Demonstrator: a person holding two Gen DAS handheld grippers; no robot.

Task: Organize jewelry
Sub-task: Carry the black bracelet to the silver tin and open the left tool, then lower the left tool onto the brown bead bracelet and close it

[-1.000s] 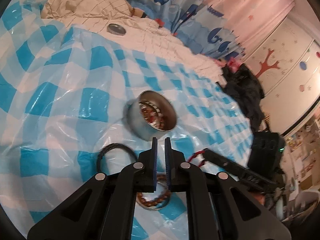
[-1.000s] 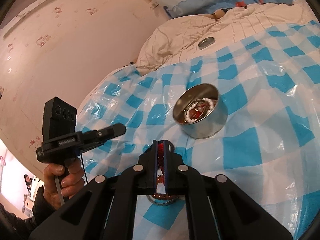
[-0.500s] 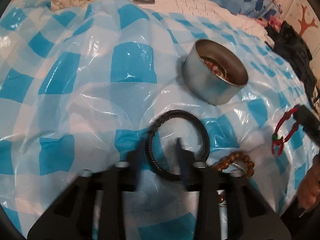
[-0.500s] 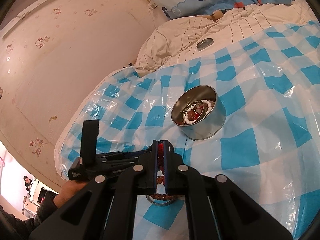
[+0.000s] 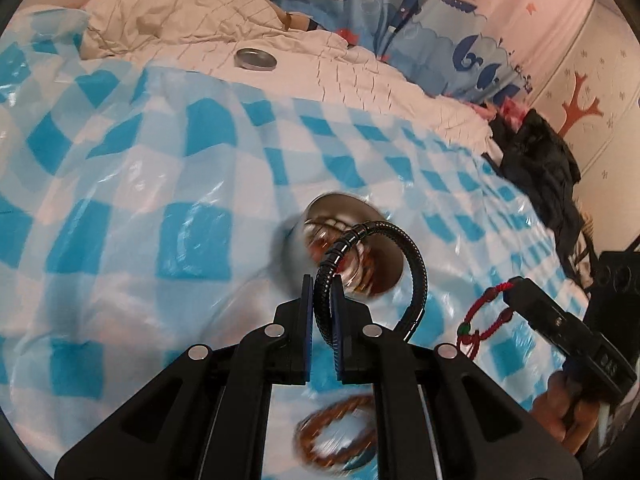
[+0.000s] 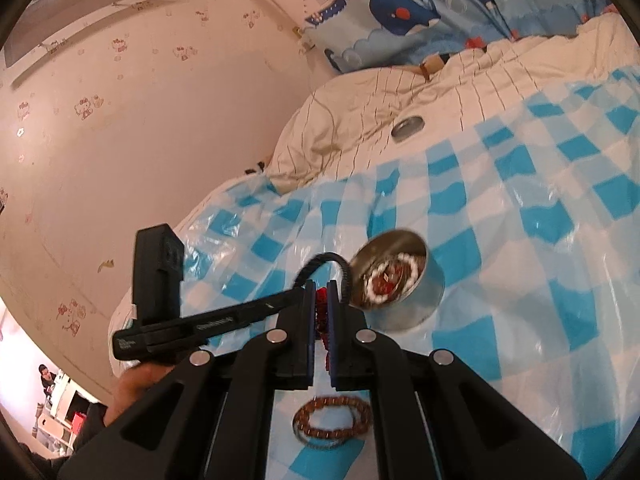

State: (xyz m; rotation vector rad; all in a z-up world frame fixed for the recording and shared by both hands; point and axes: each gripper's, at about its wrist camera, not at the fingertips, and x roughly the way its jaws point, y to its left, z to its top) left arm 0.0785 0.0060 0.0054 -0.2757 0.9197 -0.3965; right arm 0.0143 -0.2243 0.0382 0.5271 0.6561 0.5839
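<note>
Black bracelet point(image 5: 404, 268): pinched in the left gripper point(image 5: 321, 292), looping to 1 o'clock before the open tin point(image 5: 352, 256).
Red cord bracelet point(image 6: 321, 312): clamped in the right gripper point(image 6: 319, 300).
Beaded bracelet point(image 6: 332, 420): at 6 o'clock on the checked plastic sheet point(image 5: 120, 200).
Room: bed, whale curtain point(image 6: 420, 4).

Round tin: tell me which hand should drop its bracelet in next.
Left, probably. The left gripper holds the black braided bracelet looped right before the round tin. The right gripper pinches the red cord bracelet further back.
</note>
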